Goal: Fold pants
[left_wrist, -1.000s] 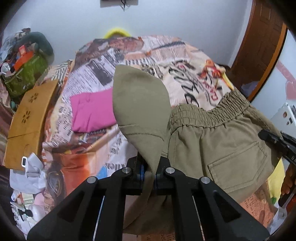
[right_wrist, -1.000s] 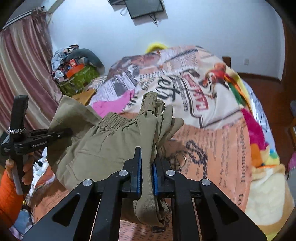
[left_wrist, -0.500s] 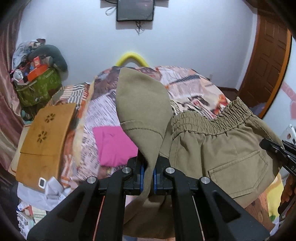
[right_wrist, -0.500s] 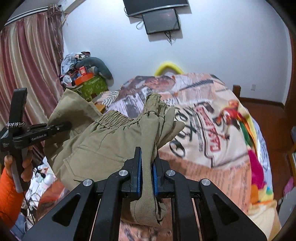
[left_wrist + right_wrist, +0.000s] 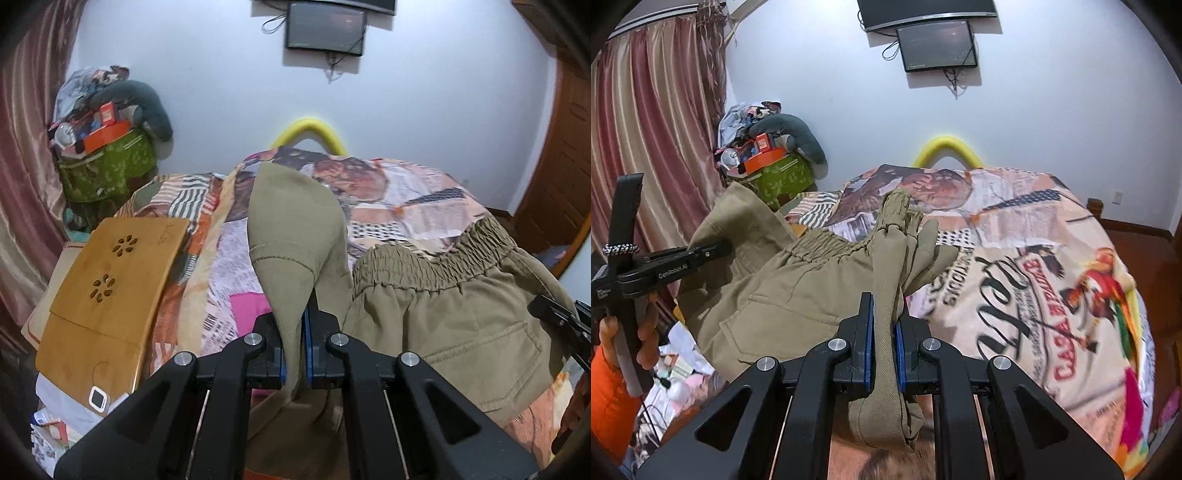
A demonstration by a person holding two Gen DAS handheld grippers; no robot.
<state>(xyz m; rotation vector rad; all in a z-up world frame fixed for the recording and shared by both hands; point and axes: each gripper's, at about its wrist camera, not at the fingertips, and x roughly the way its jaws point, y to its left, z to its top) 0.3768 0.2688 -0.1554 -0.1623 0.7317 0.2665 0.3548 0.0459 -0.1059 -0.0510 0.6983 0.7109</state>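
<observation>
Khaki pants [image 5: 454, 317] with an elastic waistband and a back pocket hang between my two grippers, lifted above the bed. My left gripper [image 5: 294, 343] is shut on one folded end of the cloth, which sticks up as a rounded flap. My right gripper [image 5: 884, 332] is shut on the bunched waistband end of the pants [image 5: 798, 291]. The left gripper also shows at the left in the right wrist view [image 5: 683, 260], held by a hand in an orange sleeve. The right gripper's tip [image 5: 557, 317] shows at the right edge in the left wrist view.
A bed with a printed newspaper-pattern blanket [image 5: 1027, 258] lies below and ahead. A folded pink cloth [image 5: 247, 310] lies on it. A wooden lap tray [image 5: 110, 288] rests at the bed's left edge. A green bag piled with clutter [image 5: 107, 166] stands by the curtain.
Both grippers have risen and tilted up with the pants held. The wall and the mounted screen have come into view and the bed sits lower in both views.
</observation>
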